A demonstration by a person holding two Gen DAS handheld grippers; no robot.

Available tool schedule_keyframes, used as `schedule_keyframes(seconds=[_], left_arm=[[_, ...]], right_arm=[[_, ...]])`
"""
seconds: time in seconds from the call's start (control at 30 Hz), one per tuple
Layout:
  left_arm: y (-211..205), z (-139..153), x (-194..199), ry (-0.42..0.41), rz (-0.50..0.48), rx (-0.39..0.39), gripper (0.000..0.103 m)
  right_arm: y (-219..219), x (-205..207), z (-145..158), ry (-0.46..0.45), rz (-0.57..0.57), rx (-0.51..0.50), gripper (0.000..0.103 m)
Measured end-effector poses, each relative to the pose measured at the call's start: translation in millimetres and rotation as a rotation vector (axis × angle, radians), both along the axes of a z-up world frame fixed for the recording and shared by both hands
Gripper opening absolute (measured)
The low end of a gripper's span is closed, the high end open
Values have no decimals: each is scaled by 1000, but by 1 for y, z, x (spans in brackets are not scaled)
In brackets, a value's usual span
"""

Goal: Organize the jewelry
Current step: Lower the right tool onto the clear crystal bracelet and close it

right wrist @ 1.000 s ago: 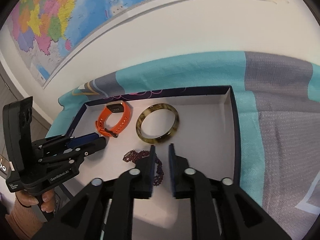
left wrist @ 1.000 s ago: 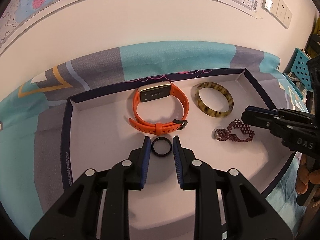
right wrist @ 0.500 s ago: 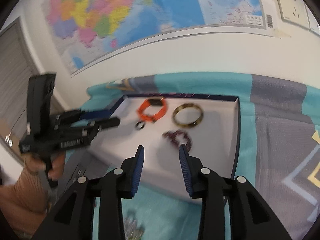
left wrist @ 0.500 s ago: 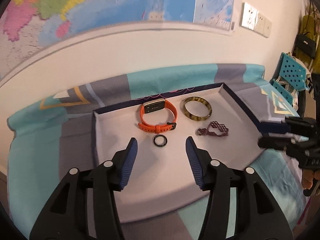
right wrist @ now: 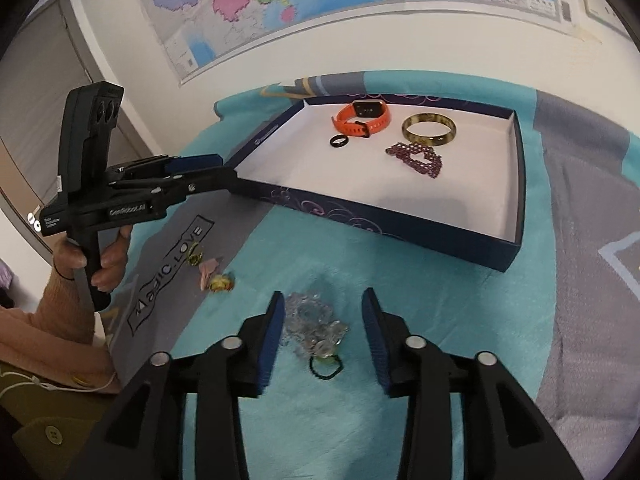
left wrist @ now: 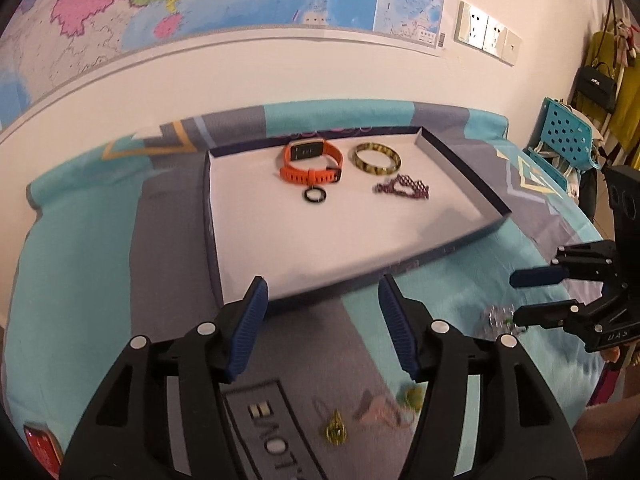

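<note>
tray: the box tray [right wrist: 416,228] sits on the bedspread [right wrist: 460,320] and already holds the orange watch [right wrist: 362,118], black ring [right wrist: 339,141], mottled bangle [right wrist: 429,129] and purple beaded bracelet [right wrist: 418,157], all toward its far side, none touching as far as I can see.
next piece: a clear crystal bracelet [right wrist: 314,322] lies in a heap on the bedspread, near side of the tray, with a small green-black loop [right wrist: 326,368] just beside it.
right gripper [right wrist: 323,340]: jaws wide open, holding nothing, hovering right above the crystal heap.
left gripper [left wrist: 322,326]: also wide open and empty, out over the near edge of the tray.
other bits: small earrings [right wrist: 208,266] lie on the grey patch to the left.
how I'd do it: come straight down so both fingers straddle the thick part of the heap, then close slow.
watch out: loose beads probably slide, so pinch a bunch, not one strand, and lift clear of the tray wall.
</note>
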State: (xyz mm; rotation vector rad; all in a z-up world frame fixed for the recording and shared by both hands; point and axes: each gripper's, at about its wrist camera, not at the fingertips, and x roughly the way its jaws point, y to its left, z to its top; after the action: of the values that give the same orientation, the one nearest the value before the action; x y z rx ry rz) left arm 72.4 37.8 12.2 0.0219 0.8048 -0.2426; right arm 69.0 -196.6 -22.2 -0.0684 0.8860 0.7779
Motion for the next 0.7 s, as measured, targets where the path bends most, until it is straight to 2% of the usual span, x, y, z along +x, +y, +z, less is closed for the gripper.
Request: schedule_keyframes(seconds=[0.13, 0.3, 0.4, 0.53, 0.7], left_arm=[[8, -2, -11, 2, 16, -13, 57], [21, -3, -22, -2, 40, -28, 57], [28, -3, -29, -8, 45, -30, 57], [34, -4, -37, -6, 51, -30, 59], [39, -12, -46, 12, 40, -49, 59]], right_arm=[[18, -8, -2, -10, 41, -22, 41], [34, -8, -13, -25, 26, -100, 40], [34, -6, -18, -27, 2, -115, 31], [28, -2, -18, -17, -19, -85, 10], [19, -1, -14, -2, -30, -38, 8]])
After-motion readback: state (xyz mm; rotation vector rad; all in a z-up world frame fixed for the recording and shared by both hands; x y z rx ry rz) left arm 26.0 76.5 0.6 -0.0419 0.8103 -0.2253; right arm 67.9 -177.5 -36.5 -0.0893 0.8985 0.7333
